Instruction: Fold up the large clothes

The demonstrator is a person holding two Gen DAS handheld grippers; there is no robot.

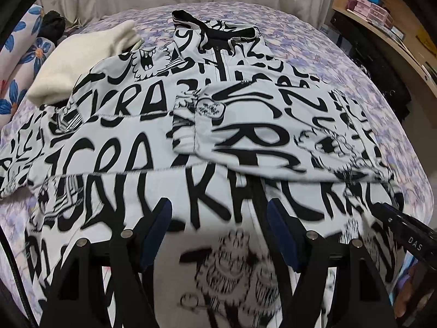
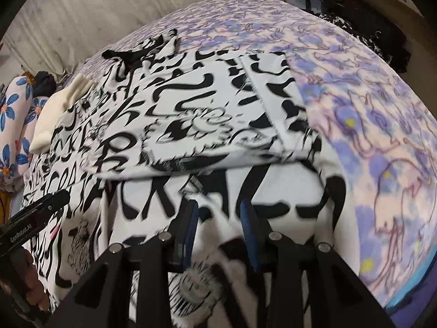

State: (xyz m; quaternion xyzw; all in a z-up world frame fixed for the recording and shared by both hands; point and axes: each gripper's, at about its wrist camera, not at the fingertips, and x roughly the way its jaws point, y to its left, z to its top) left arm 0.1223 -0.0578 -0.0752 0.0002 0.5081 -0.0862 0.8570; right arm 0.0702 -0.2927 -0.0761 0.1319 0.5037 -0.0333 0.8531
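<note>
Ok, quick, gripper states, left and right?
Left gripper: open, empty, over the printed jacket.
Right gripper: open, printed jacket cloth between its fingers, not pinched.

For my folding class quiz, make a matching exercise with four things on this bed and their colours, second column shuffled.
Column one:
1. jacket
2. sweater
3. bedsheet
4. pillow

Column two:
A. cream
B. pale purple floral
C. white with black lettering
D. white with large blue flowers

Pairs: 1-C, 2-A, 3-B, 4-D
</note>
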